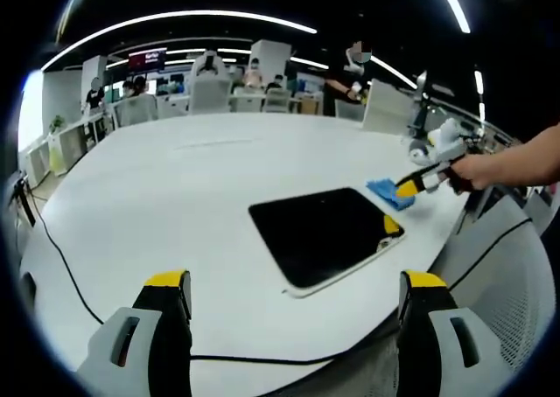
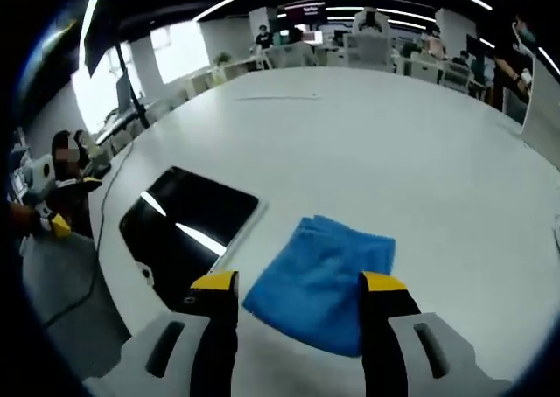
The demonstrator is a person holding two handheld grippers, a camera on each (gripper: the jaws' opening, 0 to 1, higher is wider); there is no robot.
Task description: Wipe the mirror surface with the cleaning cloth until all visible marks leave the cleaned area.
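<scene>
Looking along the right gripper (image 2: pixel 299 292), we see its jaws spread open, empty, hovering just over the blue cloth (image 2: pixel 325 280) lying beside the mirror (image 2: pixel 188 222). Our left gripper (image 1: pixel 297 305) is open too, holding nothing, short of the mirror (image 1: pixel 322 233). Beyond, the white table (image 1: pixel 175 178) lies bare. No writing is legible.

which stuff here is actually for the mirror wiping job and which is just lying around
For the job:
- mirror, dark and flat on the white table
- blue cleaning cloth, on the table beside the mirror
- right gripper, open over the cloth
- left gripper, open

Just there:
- black cable
- office chairs
</scene>
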